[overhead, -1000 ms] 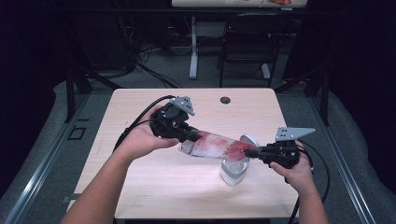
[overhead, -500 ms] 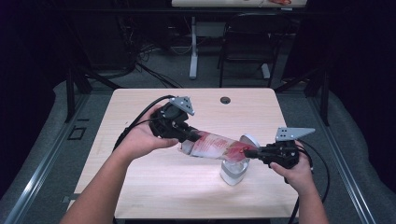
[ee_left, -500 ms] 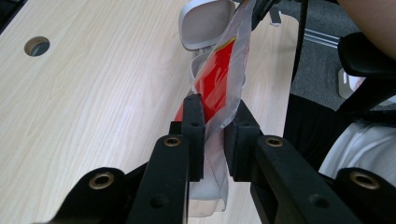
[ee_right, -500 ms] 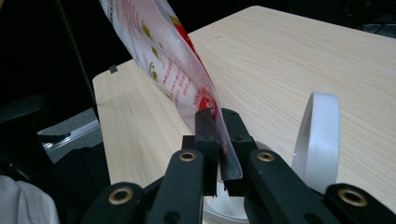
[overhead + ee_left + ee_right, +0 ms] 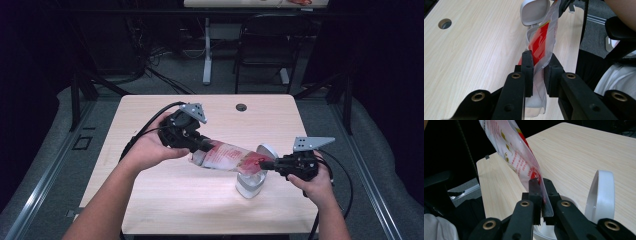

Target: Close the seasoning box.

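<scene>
Left claw: matte black body, two blocky black jaw arms with brass-ringed screw holes along them; grey three-cornered plate on top; black cables loop from its rear. Right claw: same black build, brass-ringed screws, grey three-cornered plate above, black cable trailing behind. Forearms bare, no sleeves visible.

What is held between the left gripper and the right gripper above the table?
A clear pouch with red print spans between them in the high view: the left gripper pinches one end, the right gripper the other, above a white lidded container.
</scene>
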Demonstrator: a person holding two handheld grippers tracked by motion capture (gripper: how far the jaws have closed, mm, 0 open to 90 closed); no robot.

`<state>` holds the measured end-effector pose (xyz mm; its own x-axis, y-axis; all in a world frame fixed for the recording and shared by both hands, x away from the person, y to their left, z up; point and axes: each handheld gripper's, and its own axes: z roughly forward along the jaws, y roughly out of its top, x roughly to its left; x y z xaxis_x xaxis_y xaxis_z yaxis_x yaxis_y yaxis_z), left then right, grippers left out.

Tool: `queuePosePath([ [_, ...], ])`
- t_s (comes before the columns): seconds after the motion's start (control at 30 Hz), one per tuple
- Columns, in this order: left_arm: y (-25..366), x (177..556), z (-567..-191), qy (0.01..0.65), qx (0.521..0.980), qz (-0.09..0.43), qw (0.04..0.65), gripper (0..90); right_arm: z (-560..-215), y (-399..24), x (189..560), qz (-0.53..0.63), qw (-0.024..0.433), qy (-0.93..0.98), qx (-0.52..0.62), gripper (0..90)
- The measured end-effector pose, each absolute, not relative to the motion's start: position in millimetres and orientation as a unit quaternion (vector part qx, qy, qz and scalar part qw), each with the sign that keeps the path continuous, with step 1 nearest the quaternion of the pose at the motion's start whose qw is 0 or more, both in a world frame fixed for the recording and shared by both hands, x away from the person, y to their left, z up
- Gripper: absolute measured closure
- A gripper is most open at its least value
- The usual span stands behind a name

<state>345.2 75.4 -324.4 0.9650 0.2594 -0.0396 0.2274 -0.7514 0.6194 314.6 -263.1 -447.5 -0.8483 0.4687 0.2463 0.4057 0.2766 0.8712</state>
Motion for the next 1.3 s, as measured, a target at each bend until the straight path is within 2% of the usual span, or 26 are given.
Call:
queuePosePath([
  [1.3, 75.3, 345.3, -322.0, 0.130, 0.934, 0.028, 0.332, 79.9, -446.7, -262.7, 314.2, 0.533, 0.026, 0.801, 0.272, 88.0],
])
